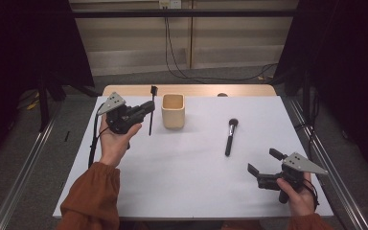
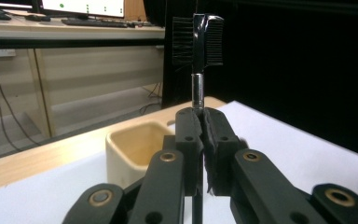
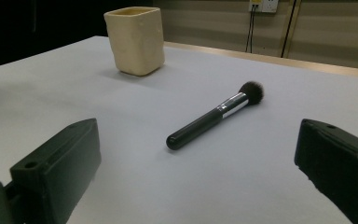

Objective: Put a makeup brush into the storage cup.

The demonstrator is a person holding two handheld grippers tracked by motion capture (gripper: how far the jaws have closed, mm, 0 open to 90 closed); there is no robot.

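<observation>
Left claw (image 1: 149, 106) pinches the thin black eyebrow brush-comb (image 1: 152, 111) by its handle, upright, lifted just left of the cream square ceramic cup (image 1: 173, 110). Right claw (image 1: 264, 162) spread, empty, near the black powder brush (image 1: 230, 136) lying on the white surface (image 1: 182, 177).

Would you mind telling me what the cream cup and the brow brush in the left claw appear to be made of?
The cup looks like matte ceramic or cast resin: cream, thick-walled, slightly uneven sides, no gloss. The brow brush has a shiny metal-looking ferrule, black bristles on one side and what seems a plastic comb on the other; its slim handle looks black plastic.
</observation>
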